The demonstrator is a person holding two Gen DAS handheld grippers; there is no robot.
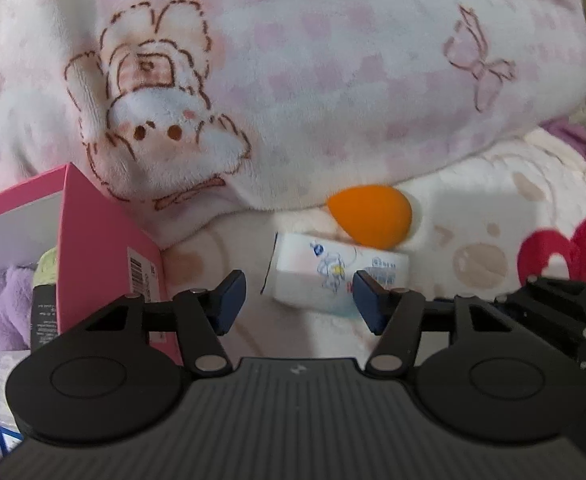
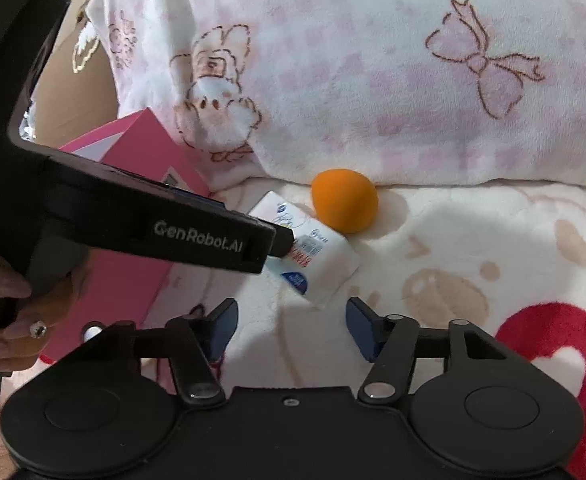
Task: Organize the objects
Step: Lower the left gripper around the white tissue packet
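Fleecy printed blankets carry a white tissue packet, an orange makeup sponge just beyond it, and a pink box at left. Left gripper seems to straddle the packet, jaws spread, contact unclear. Right gripper hangs spread, empty, nearer.

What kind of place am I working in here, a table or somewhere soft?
Probably a bed or sofa at home: a fluffy white blanket with pink checks and bunny drawings is piled on a plush cream cover with red hearts, beside an open pink cardboard box.
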